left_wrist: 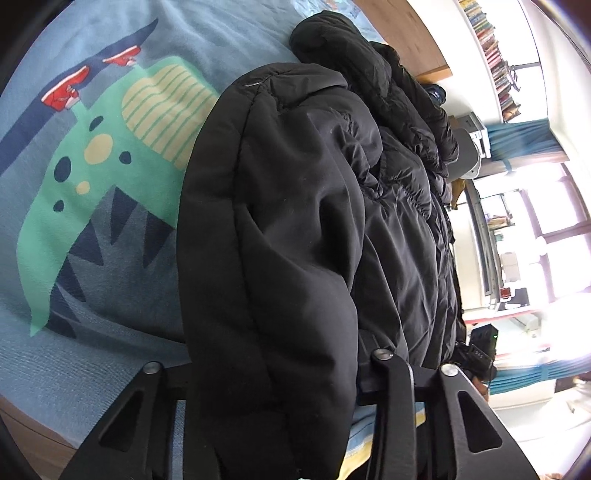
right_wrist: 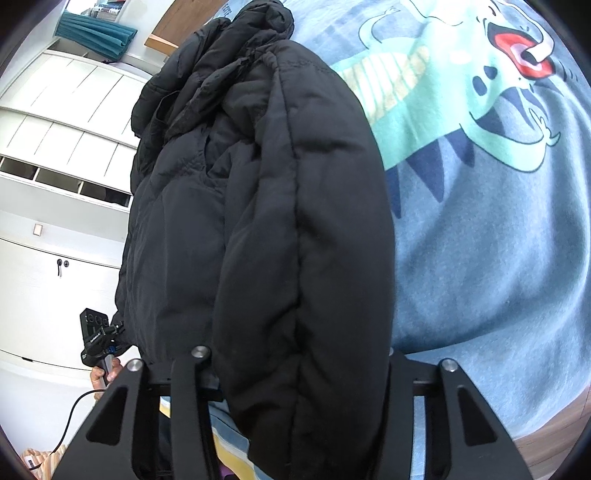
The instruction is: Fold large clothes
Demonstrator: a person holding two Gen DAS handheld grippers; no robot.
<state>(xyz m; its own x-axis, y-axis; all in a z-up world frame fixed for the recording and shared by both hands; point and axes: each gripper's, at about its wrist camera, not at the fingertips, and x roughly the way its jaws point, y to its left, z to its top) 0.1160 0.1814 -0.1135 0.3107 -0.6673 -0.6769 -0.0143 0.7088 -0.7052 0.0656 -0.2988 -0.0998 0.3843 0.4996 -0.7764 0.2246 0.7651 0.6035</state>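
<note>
A black puffer jacket (left_wrist: 295, 221) is held up over a blue bedspread with a green dinosaur print (left_wrist: 92, 184). In the left wrist view a thick padded fold of it fills the space between the fingers of my left gripper (left_wrist: 273, 373), which is shut on it. In the right wrist view the jacket (right_wrist: 277, 221) hangs bunched in front of the camera, and my right gripper (right_wrist: 295, 365) is shut on a padded fold. The fingertips of both grippers are hidden by the fabric.
The bedspread (right_wrist: 480, 240) covers the bed under the jacket. A wooden headboard (left_wrist: 406, 33) and a bookshelf (left_wrist: 495, 55) are at the far end. White cabinets (right_wrist: 55, 166) stand to one side. The other hand-held gripper (right_wrist: 98, 338) shows low beside the jacket.
</note>
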